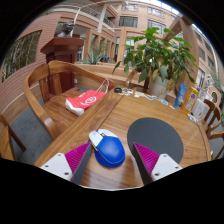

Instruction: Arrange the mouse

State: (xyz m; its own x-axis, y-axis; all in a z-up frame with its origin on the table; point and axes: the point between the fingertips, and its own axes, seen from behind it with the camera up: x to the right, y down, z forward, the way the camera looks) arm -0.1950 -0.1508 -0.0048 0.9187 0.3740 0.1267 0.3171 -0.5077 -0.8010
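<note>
A blue mouse (108,150) with a white front end lies on the wooden table (120,112). It stands between my gripper's (111,160) two fingers, with a small gap at each side. The magenta pads (76,157) flank it left and right, and the fingers are open. A dark grey round mouse pad (156,135) lies on the table just right of the mouse, partly under the right finger. The mouse rests on bare wood by the pad's left edge.
A wooden chair (45,85) stands left of the table with a red and white bag (85,100) on its seat. A large potted plant (155,55) stands beyond the table's far end. Small items lie at the far right of the table (185,97).
</note>
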